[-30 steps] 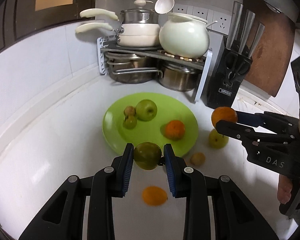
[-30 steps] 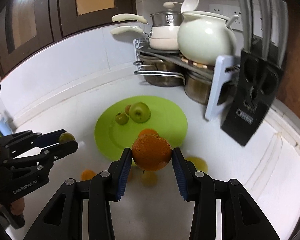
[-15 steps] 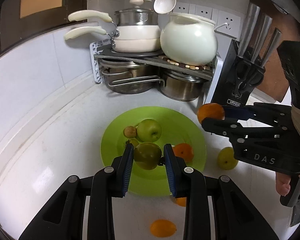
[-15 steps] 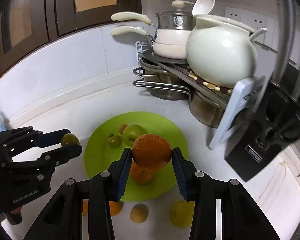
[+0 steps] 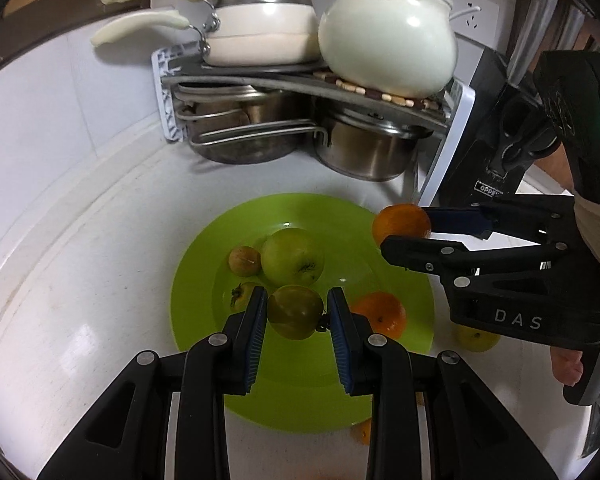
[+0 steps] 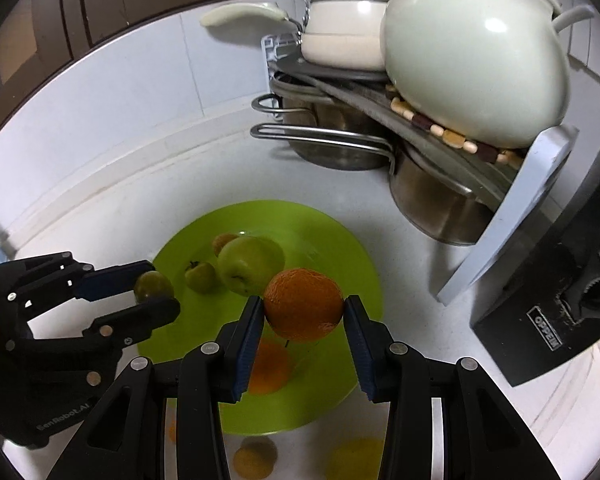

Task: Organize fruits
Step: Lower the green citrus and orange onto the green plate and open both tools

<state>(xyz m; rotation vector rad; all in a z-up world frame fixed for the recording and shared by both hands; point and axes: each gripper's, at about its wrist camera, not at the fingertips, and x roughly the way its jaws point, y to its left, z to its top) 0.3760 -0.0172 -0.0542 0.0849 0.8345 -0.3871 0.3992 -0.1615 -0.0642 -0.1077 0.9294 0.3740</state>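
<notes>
Left gripper (image 5: 297,312) clamping a small round olive-green fruit (image 5: 295,311) between its blue pads, hanging it over the near middle of the round lime-green plastic plate (image 5: 196,280), probably for setting down beside the big green apple (image 5: 292,257) just beyond. Right gripper (image 6: 303,310) squeezing a round dimpled orange (image 6: 303,304) above the plate's right half, near the orange already lying there (image 5: 380,314); likely grouping like with like. Both held fruits being near-spherical, showing no real long axis; green fruit's short dark stem (image 5: 323,323) pointing right, against the pad.
</notes>
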